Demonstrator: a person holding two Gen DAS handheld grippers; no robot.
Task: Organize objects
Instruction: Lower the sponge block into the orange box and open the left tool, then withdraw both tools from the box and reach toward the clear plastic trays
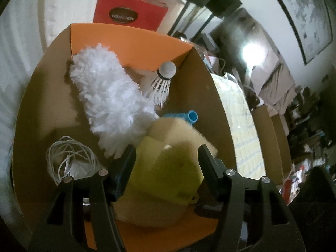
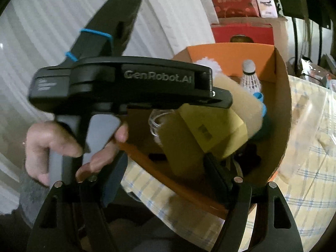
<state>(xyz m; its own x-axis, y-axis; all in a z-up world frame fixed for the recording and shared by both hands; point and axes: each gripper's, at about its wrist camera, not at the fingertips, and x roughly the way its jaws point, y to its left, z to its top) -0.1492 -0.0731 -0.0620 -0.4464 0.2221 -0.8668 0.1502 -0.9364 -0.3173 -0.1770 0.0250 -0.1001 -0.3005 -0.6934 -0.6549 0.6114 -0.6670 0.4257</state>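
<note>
An open cardboard box with orange flaps holds a white fluffy duster, a shuttlecock, a coiled white cable, a blue tube and a tan sponge. My left gripper is over the box with its fingers wide apart around a yellow packet, which lies on the sponge. In the right wrist view my right gripper is open and empty at the box's near rim. The left gripper body and the hand holding it fill the left of that view.
The box stands on a checked yellow and blue cloth. Red gift boxes are stacked behind it. White curtain hangs on the left. Cluttered furniture lies to the right.
</note>
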